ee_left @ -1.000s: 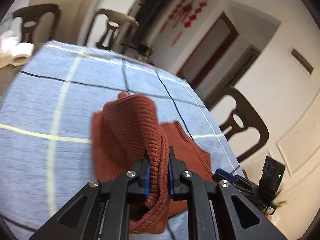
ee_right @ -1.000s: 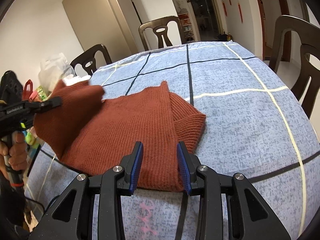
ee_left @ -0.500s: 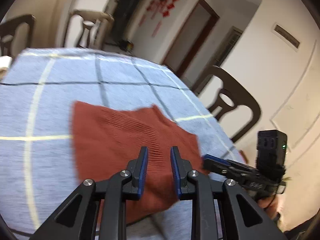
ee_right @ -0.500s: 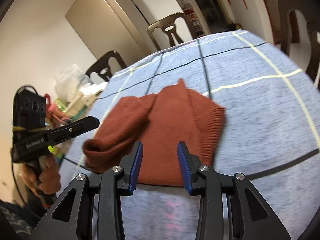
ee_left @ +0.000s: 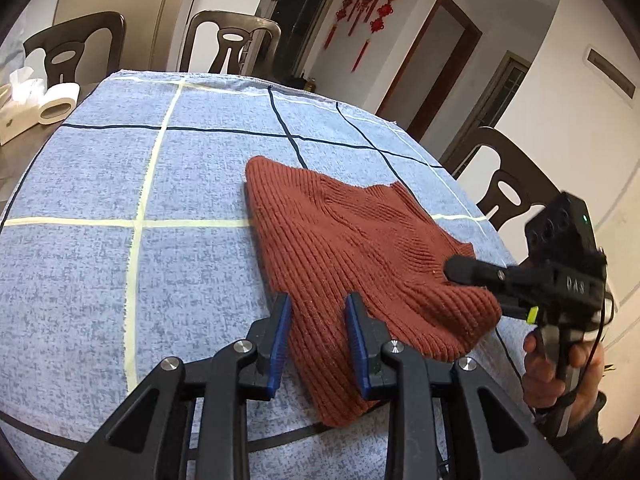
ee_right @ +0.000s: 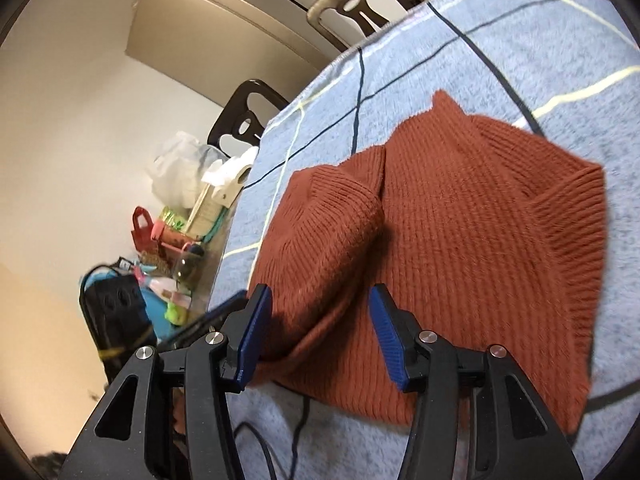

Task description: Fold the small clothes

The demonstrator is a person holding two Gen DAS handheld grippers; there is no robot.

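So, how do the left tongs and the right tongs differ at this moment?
The left tongs show a narrower gap than the right tongs. The left tongs sit at the near edge of the rust-red ribbed knit sweater; the right tongs sit at its rolled fold. Both are open, holding nothing.

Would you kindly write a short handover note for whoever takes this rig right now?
Left claw: open, empty, over the sweater's near edge.
Right claw: open, empty, at the bunched fold.
Rust knit sweater lies partly folded on the blue checked tablecloth, one side flap laid over the body.
Left to do: probably flatten the bunched flap, then fold the sweater again.
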